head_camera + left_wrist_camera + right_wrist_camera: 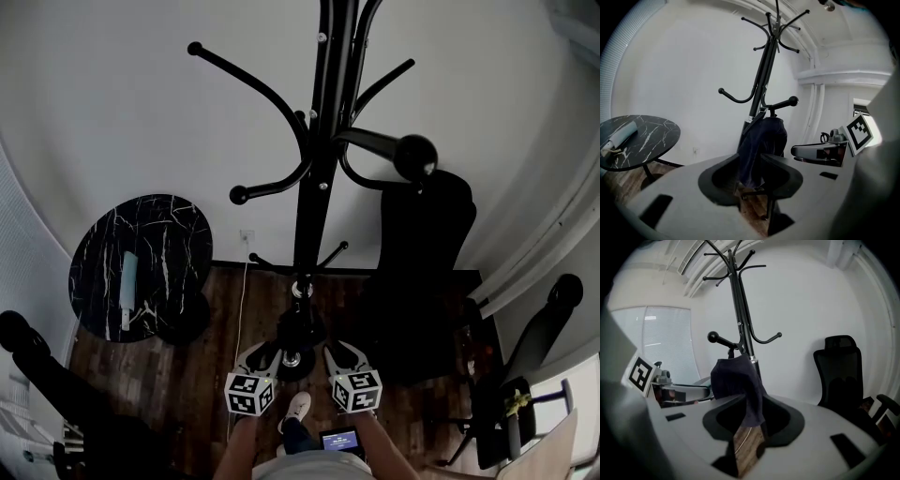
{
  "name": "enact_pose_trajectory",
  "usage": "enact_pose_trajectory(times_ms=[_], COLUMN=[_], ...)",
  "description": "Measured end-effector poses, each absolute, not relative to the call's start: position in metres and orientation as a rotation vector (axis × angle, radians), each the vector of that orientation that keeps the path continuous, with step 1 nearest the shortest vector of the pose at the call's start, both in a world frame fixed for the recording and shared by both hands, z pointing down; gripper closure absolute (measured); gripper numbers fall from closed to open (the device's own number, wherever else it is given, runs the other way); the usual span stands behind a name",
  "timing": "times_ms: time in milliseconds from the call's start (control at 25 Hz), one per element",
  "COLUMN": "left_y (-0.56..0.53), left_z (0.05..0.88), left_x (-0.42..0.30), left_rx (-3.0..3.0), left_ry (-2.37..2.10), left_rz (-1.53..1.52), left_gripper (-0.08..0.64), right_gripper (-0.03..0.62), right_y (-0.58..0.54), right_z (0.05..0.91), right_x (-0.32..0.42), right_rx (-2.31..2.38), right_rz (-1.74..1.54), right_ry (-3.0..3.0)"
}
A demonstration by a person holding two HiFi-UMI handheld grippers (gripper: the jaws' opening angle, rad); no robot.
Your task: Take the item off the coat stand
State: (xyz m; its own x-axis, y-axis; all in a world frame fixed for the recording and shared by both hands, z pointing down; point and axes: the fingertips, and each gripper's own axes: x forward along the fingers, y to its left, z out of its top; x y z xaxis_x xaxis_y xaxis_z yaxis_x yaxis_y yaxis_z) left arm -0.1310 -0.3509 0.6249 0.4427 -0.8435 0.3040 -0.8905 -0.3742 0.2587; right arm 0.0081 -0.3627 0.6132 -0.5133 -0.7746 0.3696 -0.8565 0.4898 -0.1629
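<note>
A black coat stand (314, 187) rises in front of me, its curved hooks spreading at several heights. A dark navy cloth (761, 143) hangs from one of its low hooks, draped beside the pole; the right gripper view shows the cloth (738, 383) too. In the head view it is a dark shape (300, 330) low on the pole. My left gripper (265, 354) and right gripper (339, 356) sit side by side just short of it, one on each side. The left gripper (750, 183) is open and so is the right gripper (749, 430). The cloth shows through both gaps, and no pad touches it.
A round black marble table (141, 262) with a pale rolled item (129, 278) stands left of the stand. A black office chair (422, 244) stands to the right, with another chair (548, 323) further right. The floor (234, 319) is dark wood. My shoe (297, 408) is below the grippers.
</note>
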Motion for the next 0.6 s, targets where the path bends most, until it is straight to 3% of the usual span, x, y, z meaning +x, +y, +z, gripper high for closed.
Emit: enact_pose_trajectory(times_ms=[600], left_y=[-0.388], left_z=[0.639], left_x=[-0.114], left_rx=[2.332], left_ry=[-1.398], left_rz=[0.198], left_gripper=[0.430], right_gripper=[0.448], right_y=[-0.402], right_z=[0.624], right_x=[-0.014], right_rx=[1.298], right_rz=[0.407], right_ry=[-2.450])
